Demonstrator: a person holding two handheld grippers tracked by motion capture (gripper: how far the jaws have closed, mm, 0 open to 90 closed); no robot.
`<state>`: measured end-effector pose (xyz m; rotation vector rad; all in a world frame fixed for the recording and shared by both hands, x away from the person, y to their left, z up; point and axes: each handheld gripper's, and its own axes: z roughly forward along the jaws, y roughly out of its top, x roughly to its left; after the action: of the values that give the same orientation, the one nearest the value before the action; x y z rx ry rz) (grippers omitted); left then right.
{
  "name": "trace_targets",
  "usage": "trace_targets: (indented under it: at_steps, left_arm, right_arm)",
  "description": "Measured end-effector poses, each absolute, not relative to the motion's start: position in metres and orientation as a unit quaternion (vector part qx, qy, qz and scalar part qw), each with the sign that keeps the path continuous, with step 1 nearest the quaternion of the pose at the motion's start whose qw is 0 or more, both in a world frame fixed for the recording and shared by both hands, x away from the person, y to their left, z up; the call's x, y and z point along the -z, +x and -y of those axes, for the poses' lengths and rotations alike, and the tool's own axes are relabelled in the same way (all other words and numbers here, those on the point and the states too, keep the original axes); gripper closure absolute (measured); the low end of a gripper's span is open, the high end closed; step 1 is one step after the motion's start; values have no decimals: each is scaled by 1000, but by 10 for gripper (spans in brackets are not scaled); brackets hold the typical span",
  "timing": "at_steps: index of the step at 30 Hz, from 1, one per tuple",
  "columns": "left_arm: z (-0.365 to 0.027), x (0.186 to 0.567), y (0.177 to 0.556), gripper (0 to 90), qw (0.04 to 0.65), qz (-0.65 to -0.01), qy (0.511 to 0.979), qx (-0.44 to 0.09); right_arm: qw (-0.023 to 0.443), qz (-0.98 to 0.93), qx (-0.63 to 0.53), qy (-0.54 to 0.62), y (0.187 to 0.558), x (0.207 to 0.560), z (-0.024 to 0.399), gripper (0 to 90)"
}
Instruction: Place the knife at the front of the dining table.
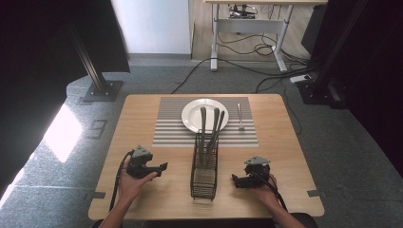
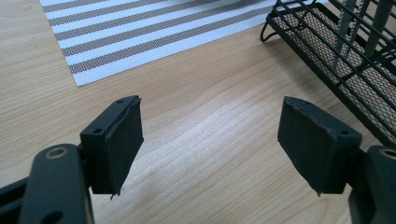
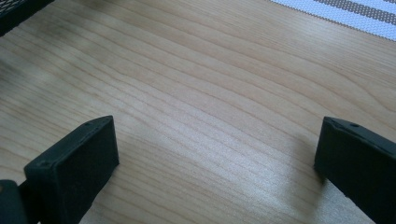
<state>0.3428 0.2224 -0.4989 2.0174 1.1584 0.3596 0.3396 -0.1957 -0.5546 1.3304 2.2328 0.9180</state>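
A: What's at the bottom of the frame?
B: The left gripper point(image 2: 210, 144), its two black fingers point(image 2: 116, 144) set wide apart with nothing between them, only pale wood-grain tabletop point(image 2: 205, 116) showing in the gap.
A: And higher up?
B: A striped placemat point(image 2: 154, 32), grey and white, lies across the upper left. In the upper right sits a black wire basket point(image 2: 322, 51) with a mesh floor; grey utensil handles point(image 2: 380, 23) rise inside it

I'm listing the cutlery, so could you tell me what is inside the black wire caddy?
Three long grey utensil handles stand in the black wire caddy, leaning toward the white plate. Their working ends sit low behind the mesh, so their types are hidden.
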Motion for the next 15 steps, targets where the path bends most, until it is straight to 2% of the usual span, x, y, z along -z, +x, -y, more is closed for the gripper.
trace_targets:
  at_steps: [15]
  left_arm:
    - [-227,494,343,212,396,-469,777,-137]
  right_arm:
    - [184,-800,-318,475,340,553,197,0]
